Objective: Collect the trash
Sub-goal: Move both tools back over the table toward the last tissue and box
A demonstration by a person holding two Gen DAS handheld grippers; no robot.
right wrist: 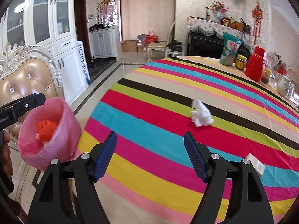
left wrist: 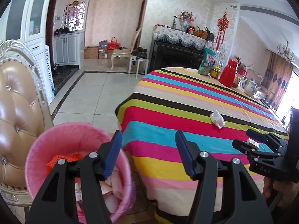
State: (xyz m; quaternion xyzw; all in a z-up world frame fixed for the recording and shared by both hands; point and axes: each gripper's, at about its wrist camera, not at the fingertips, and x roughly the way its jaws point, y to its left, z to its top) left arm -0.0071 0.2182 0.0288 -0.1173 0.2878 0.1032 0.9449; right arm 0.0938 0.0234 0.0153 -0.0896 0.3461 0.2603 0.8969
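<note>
Both claws are standing released, gripping nothing: the right gripper (right wrist: pixel 150 154) low in its frame over the striped tablecloth (right wrist: pixel 149 177), the left gripper (left wrist: pixel 148 154) beside the pink-lined trash bin (left wrist: pixel 56 136). A pickup is starting. The crumpled white tissue (right wrist: pixel 201 115), soft and lumpy, is lying right of centre; a small flat packet (right wrist: pixel 255 163), possibly cardboard, is sitting lower right. Next comes reaching forward and pinching gently.

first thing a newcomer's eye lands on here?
The loud striped tablecloth fills both views, with a crumpled white tissue lying alone near its middle. To the left, off the table edge, sits a pink-lined bin with orange netting inside. Both grippers, left and right, are open and empty.
</note>
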